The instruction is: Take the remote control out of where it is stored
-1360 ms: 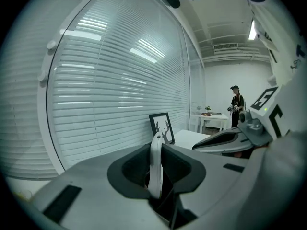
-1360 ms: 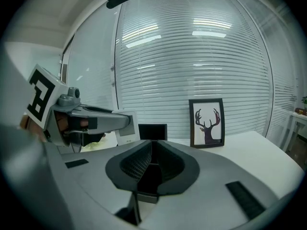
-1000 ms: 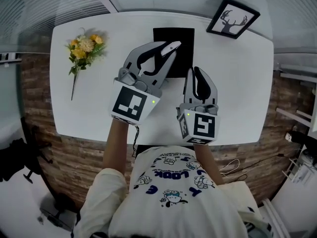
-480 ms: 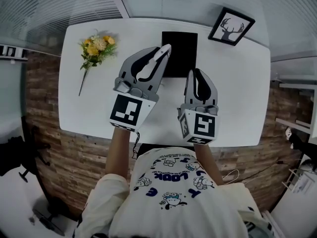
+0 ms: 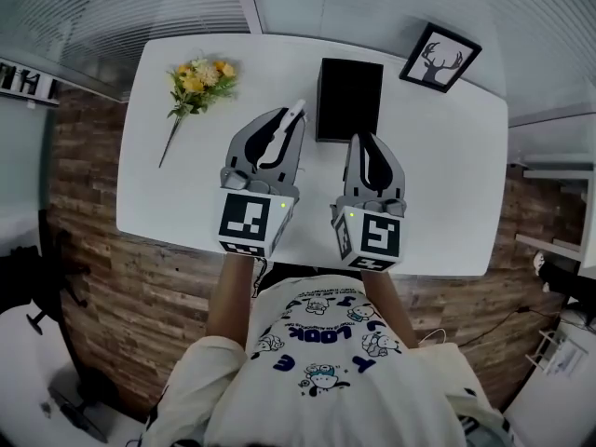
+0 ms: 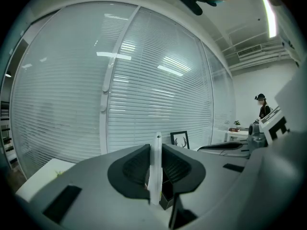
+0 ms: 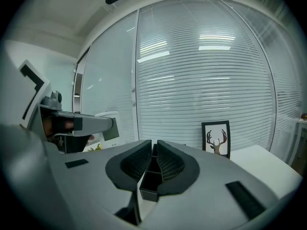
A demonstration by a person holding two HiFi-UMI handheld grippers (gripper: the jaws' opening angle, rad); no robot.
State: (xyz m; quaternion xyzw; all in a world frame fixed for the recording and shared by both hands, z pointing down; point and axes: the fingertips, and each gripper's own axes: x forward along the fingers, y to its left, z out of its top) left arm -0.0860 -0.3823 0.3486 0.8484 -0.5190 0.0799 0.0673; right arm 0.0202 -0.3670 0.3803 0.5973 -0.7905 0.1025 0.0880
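A slim white remote control [image 5: 291, 122] is clamped edge-on in my left gripper [image 5: 282, 130], tip pointing away from me. It hangs above the white table [image 5: 447, 184], just left of the open black storage box [image 5: 349, 99]. In the left gripper view the remote [image 6: 155, 174] stands as a thin white strip between the two dark pads of that gripper [image 6: 154, 152], with the box [image 6: 166, 199] below it. My right gripper [image 5: 362, 144] hovers in front of the box with its jaws together and nothing between them. The right gripper view looks past that gripper [image 7: 154, 147] into the box [image 7: 149, 185].
A framed deer picture [image 5: 440, 57] leans at the table's far right corner. A bunch of yellow flowers [image 5: 198, 80] lies at the far left. A window wall with blinds [image 7: 206, 75] runs behind the table. The table's near edge is just under both grippers.
My left gripper has drawn back toward me with the remote, from over the box to its left side. The right gripper has hardly moved.
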